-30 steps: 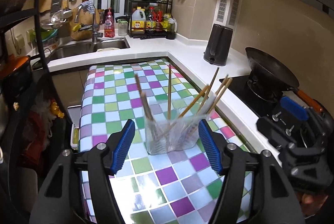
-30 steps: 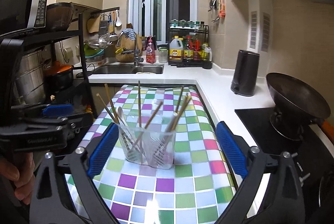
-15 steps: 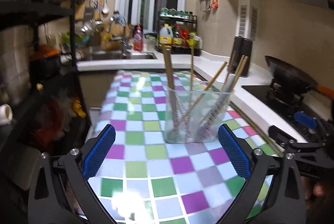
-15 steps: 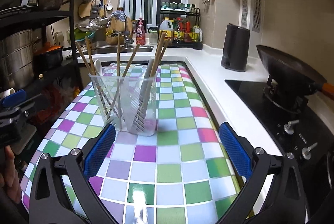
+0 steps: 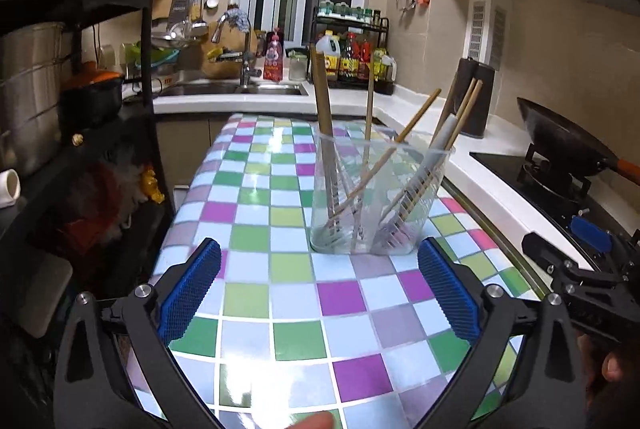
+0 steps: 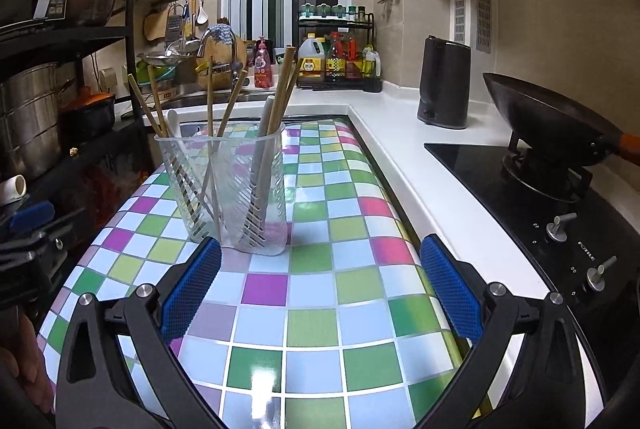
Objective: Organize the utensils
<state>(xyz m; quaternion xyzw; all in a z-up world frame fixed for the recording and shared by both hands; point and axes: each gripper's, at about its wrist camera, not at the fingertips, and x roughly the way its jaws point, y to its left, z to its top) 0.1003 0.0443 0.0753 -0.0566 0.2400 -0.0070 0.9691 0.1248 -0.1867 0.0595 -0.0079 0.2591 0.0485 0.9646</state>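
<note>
Jaws wide apart on both tools, nothing between them. Left gripper [image 5: 318,293] held low and level over the checkered table [image 5: 280,269], blue pads [image 5: 188,285] pointing forward; a fingertip of the holding hand shows at the bottom edge. Right gripper [image 6: 320,289] in the same pose, low and level, its left pad [image 6: 192,285] just short of the cup's base.

Clear plastic cup [image 5: 378,197] stands upright on the table, ahead of the left gripper and a little to its right, apart from both pads. In the right wrist view the same cup [image 6: 228,189] sits ahead and left of centre. Inside it: wooden chopsticks [image 5: 324,117] leaning outward in several directions, a pale spoon handle [image 6: 266,145], and forks with tines down against the bottom.

Right gripper's body also visible in the left wrist view, to the right of the cup at the table edge [image 5: 580,277].

Beyond the cup, right: black stove [image 6: 520,197] with a wok [image 6: 548,117] on it, dark kettle [image 6: 444,85] on the white worktop. Behind the cup: sink with faucet [image 5: 240,57], condiment rack [image 5: 352,49]. Left of the cup: black shelving with pots [image 5: 36,89].
</note>
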